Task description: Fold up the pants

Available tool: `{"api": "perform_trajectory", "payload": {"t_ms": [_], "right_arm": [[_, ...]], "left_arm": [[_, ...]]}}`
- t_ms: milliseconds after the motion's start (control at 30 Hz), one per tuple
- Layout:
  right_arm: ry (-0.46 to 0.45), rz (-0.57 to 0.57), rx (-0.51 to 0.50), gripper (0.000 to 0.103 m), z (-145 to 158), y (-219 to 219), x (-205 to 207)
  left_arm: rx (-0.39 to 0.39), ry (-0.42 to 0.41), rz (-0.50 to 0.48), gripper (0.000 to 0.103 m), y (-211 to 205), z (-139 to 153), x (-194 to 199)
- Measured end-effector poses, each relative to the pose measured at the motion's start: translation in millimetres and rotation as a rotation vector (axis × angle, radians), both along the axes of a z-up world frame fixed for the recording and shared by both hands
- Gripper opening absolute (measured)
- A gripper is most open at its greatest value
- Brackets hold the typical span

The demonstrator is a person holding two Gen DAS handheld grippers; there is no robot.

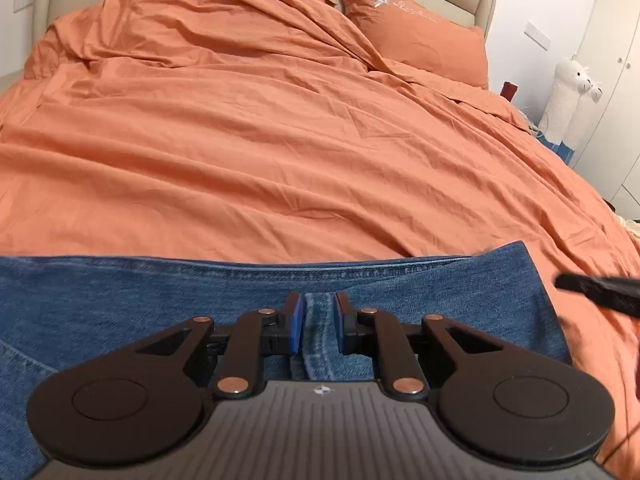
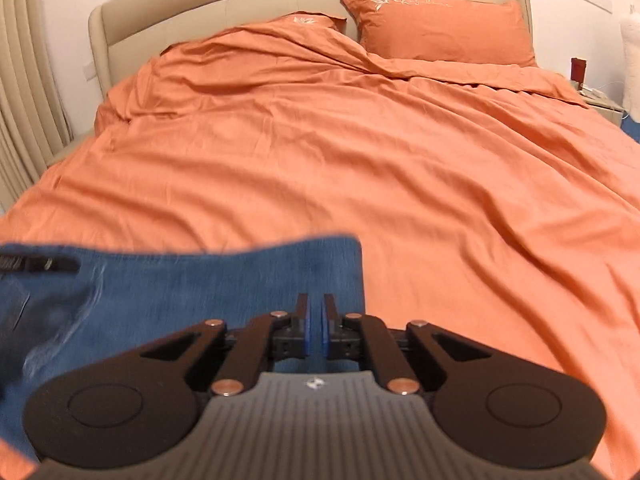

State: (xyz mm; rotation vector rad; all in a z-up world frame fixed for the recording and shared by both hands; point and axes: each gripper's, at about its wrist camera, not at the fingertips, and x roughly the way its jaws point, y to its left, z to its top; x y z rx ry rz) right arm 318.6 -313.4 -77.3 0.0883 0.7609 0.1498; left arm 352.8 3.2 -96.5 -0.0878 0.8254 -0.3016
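Observation:
Blue denim pants [image 1: 160, 304] lie across the near part of the orange bed. In the left wrist view my left gripper [image 1: 318, 322] sits low over them, its jaws a little apart with a raised denim seam fold [image 1: 318, 344] between the blue pads. In the right wrist view the pants [image 2: 192, 292] show blurred at lower left. My right gripper [image 2: 317, 326] is over their right edge, its pads nearly together with a thin gap, and nothing visible between them. The right gripper's tip shows blurred in the left wrist view [image 1: 600, 288].
An orange duvet [image 1: 260, 140] covers the bed, with orange pillows [image 2: 440, 28] against a beige headboard [image 2: 240, 4]. Two white plush alpacas [image 1: 572, 96] stand by the wall at right. A nightstand [image 2: 600, 100] sits right of the bed, curtains [image 2: 24, 80] at left.

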Motion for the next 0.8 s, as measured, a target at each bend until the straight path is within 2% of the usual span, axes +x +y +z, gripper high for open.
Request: {"api": "perform_trajectory", "payload": {"t_ms": [100,300,433,633,800], "right_arm": [[0.010,0.006,-0.034,0.000,-14,2,30],[0.109,-0.003,-0.087,0.000,-46,-2,67],[0.124,-0.005,-0.105,0.000,-48,-2,67],[0.097,0.011,-0.073,0.002,-9,2,12],[0.098,0.086,-0.035,0.003,9,21,-51]], "left_arm": [[-0.004,0.017,0.002,0.018,-4,-12,8],[0.021,0.070,0.007,0.020,-3,-43,18],[0.043,0.075,0.003,0.020,-4,-37,14],[0.059,0.040,-0.071,0.020,-6,-4,-30],[0.105,0.058,-0.119,0.020,-18,6,-71]]}}
